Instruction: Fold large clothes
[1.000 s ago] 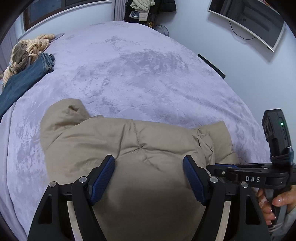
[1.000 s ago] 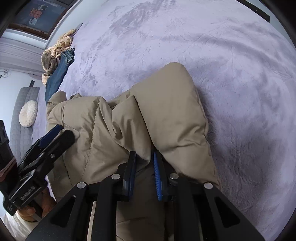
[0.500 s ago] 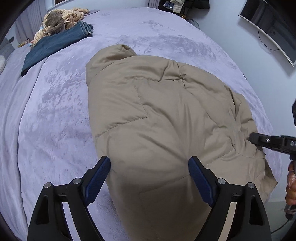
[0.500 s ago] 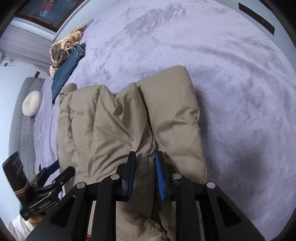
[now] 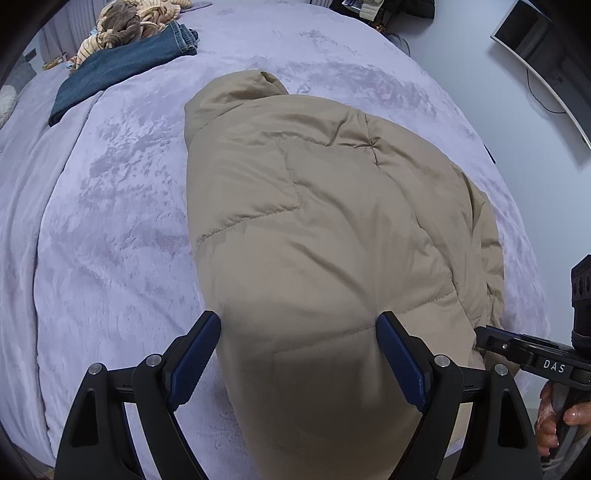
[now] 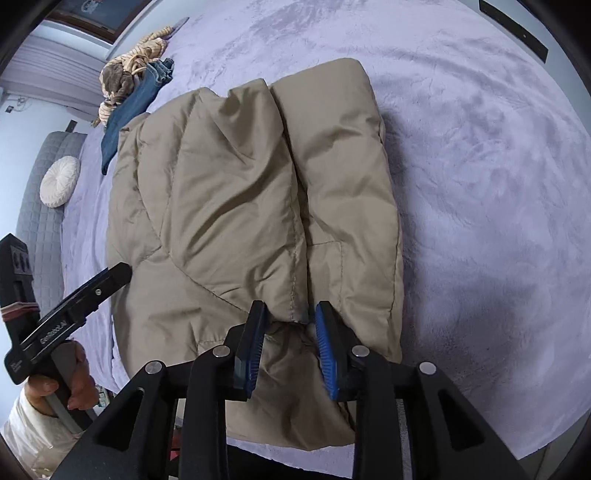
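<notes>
A tan padded jacket lies folded lengthwise on the lilac bed cover, hood end far from me. My left gripper hovers over its near end, open wide, with the pads clear of the cloth. In the right wrist view the jacket shows two long folds side by side. My right gripper straddles the seam ridge between them; its jaws are opening and the pads stand just off the fabric. Each gripper's black body shows at the edge of the other's view, held by a hand.
Folded blue jeans and a striped brown bundle lie at the bed's far left corner. A dark screen hangs on the right wall. A round white cushion rests on a grey quilted seat beside the bed.
The right jaws have parted from the pinched fold, and the jacket now lies flatter. The left gripper has swung sideways along the jacket, its jaws slightly wider, then held still.
</notes>
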